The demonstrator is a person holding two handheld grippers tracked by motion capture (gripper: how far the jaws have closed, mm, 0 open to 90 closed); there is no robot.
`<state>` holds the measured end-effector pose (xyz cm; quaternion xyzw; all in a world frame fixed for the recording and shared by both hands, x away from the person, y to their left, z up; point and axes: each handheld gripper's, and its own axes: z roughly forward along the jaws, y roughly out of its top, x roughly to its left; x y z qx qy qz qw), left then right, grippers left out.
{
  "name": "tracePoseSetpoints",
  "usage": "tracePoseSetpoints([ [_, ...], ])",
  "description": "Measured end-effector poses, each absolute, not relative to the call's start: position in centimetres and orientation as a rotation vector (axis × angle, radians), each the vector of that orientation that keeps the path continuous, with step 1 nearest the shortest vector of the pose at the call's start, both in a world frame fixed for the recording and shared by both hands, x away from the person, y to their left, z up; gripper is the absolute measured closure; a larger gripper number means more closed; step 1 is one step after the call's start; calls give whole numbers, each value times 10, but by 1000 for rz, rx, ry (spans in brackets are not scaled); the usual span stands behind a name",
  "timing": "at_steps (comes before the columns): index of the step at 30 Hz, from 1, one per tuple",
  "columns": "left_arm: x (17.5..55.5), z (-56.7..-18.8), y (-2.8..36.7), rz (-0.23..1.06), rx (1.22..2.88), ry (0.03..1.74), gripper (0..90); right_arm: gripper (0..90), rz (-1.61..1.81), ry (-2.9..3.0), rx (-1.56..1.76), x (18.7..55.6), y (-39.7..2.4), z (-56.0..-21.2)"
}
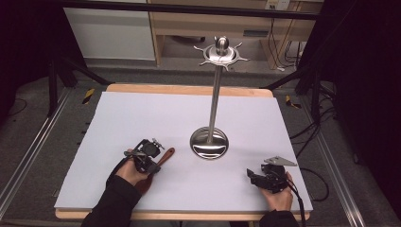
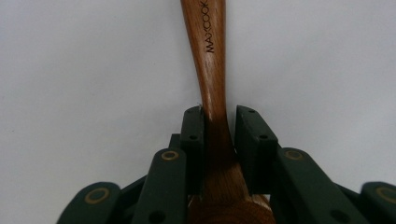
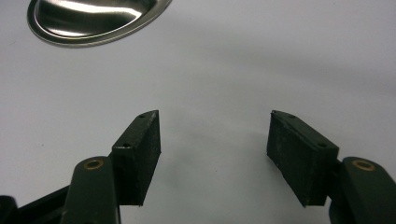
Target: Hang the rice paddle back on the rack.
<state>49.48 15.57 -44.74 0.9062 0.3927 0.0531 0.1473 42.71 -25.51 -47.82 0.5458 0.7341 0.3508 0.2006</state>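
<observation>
A brown wooden utensil (image 1: 167, 154) lies on the white sheet at the front left, its handle pointing up and to the right. My left gripper (image 1: 157, 163) is shut on it. In the left gripper view the handle (image 2: 208, 56), lettered MAXCOOK, runs away from the camera between the two black pads of my left gripper (image 2: 219, 126), and both pads sit against its narrow neck. My right gripper (image 1: 250, 176) rests at the front right. Its jaws stand open, and in the right gripper view only bare white sheet lies in the gap of that gripper (image 3: 215, 149).
A steel stand with a round dish base (image 1: 209, 143) rises from the middle of the table; its pole ends in a ring of hooks (image 1: 222, 53). The base's rim (image 3: 93, 18) lies ahead and left of my right gripper. The white sheet (image 1: 142, 113) covers a wooden table.
</observation>
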Motion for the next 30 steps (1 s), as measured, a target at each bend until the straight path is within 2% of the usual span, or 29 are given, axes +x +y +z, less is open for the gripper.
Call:
tracePoseSetpoints([
  [14, 492, -445, 157, 130, 2627, 1049, 752, 350, 980, 2057, 1538, 428, -255, -478],
  [18, 487, -443, 159, 161, 2611, 1031, 754, 350, 977, 2056, 1538, 428, -255, -478],
  [30, 468, -431, 175, 260, 2451, 990, 758, 350, 983, 2058, 1540, 428, -255, -478],
])
